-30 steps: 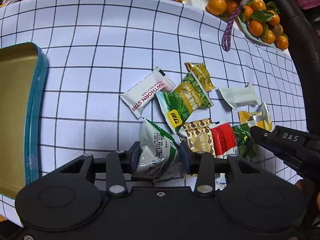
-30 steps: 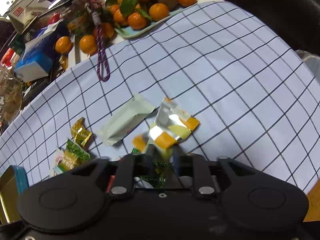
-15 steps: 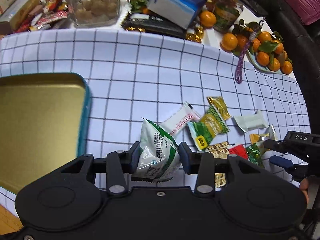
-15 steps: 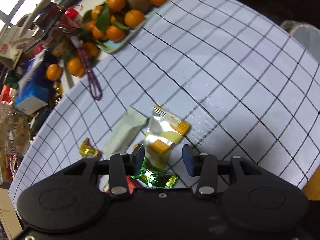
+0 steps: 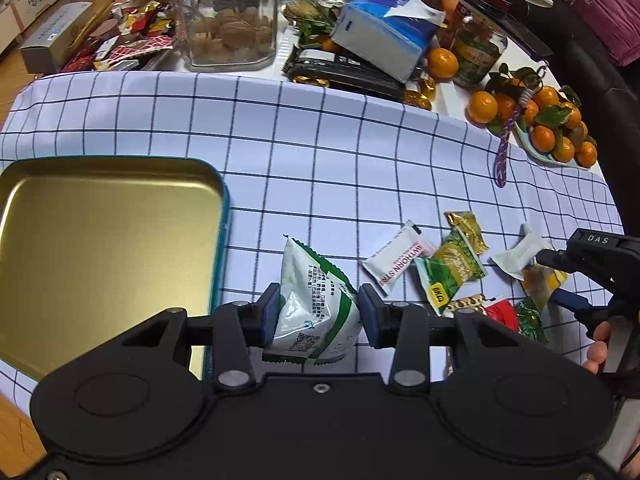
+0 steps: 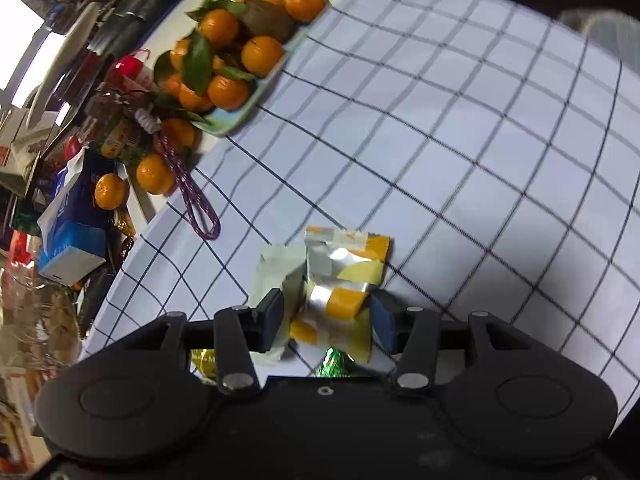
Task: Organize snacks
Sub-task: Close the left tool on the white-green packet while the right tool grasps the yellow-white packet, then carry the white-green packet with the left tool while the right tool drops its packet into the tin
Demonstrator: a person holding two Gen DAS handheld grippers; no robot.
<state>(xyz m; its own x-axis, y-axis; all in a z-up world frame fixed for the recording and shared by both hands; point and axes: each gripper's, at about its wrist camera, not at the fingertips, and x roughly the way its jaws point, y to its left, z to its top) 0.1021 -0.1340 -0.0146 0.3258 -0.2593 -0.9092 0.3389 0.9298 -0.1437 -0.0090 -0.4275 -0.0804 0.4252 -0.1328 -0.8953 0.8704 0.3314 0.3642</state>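
Your left tool point(image 5: 318, 314) is clamped on a white-and-green snack packet point(image 5: 314, 304), both pads pressing its sides, and holds it clear of the checked cloth point(image 5: 320, 152) just beside the gold tin tray point(image 5: 100, 240) that lies at the worktop's left edge. Your right tool point(image 6: 328, 318) is spreading its jaws with the orange-and-silver snack packet point(image 6: 344, 272) between them; the view is blurred, so the pads seem only to brush it. A pale green wrapper point(image 6: 276, 272) lies touching that packet. Farther along the cloth toward the right edge sit the remaining snacks: a white hawthorn strip packet point(image 5: 398, 262), a green-and-yellow packet point(image 5: 450, 274) and a gold candy point(image 5: 466, 226). Beyond them, at the far right corner, a plate of tangerines point(image 5: 556, 132) rests beside a purple cord point(image 5: 504, 148).
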